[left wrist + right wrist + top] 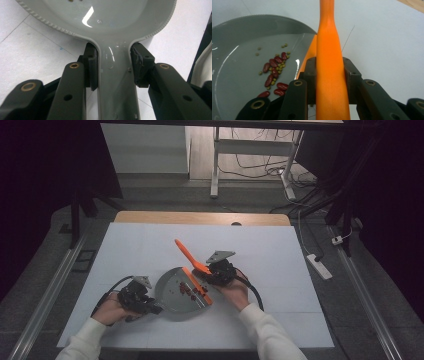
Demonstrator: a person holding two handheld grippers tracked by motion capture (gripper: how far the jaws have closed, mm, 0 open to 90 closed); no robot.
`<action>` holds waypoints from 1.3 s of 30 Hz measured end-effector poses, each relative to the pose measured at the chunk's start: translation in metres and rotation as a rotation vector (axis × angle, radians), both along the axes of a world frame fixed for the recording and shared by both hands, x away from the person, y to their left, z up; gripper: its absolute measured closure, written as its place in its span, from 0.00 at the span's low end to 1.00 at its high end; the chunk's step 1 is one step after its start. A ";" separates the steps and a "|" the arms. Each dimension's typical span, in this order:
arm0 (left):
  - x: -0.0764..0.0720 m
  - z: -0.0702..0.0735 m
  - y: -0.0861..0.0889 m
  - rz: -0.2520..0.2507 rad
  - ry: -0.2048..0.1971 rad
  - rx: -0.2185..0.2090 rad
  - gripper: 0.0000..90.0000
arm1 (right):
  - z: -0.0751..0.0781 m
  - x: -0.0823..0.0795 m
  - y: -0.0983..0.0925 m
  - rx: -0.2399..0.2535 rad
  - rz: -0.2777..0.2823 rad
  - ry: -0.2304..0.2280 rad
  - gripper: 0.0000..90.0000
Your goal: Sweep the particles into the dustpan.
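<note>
The left gripper (152,308) is squeezing the handle of the grey dustpan (176,290), and its pads (91,65) are pressing on both sides of the handle where it meets the pan, probably so the pan is not sliding away. The right gripper (210,271) is clamping the orange brush (192,259) by its handle, and the handle is sticking up and away toward the far edge of the table (125,245). The brush end is sitting at the open right side of the dustpan, most likely to push small things in. The dustpan is lying flat near the front edge of the table, about in the middle. It is smooth, shiny and round at the back. Inside it, dark red beans (273,72) and tiny green beans (279,66) are lying in a little pile.
</note>
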State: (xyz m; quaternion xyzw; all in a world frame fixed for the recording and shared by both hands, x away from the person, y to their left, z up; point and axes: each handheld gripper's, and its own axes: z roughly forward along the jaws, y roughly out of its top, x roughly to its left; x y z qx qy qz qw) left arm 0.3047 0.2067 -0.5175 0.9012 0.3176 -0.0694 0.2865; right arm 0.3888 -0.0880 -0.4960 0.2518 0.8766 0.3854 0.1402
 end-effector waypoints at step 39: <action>0.000 -0.001 0.000 -0.006 0.004 0.008 0.69 | 0.001 0.005 -0.016 0.039 -0.078 -0.029 0.78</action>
